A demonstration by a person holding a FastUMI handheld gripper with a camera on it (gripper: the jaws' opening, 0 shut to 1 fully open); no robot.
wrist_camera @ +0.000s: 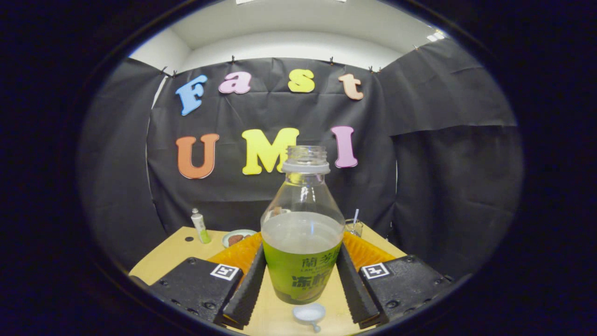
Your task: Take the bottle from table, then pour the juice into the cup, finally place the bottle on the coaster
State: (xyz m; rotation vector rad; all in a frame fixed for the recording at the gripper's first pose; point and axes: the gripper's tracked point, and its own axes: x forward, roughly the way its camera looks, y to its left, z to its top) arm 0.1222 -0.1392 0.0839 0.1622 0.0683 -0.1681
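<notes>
A clear uncapped bottle with a green label stands upright between my fingers, about half full of pale juice. My gripper is shut on it, with both pads pressing the labelled lower body from left and right. Whether its base rests on the wooden table or hangs just above it, I cannot tell. Beyond the right finger, at the table's far edge, stands a small clear cup with a straw in it. A small round dish holding something brown lies beyond the left finger.
A small white and green tube stands upright at the far left of the table, with a dark dot beside it. A little white round thing lies on the table just below the bottle. Black cloth walls close off the back and sides.
</notes>
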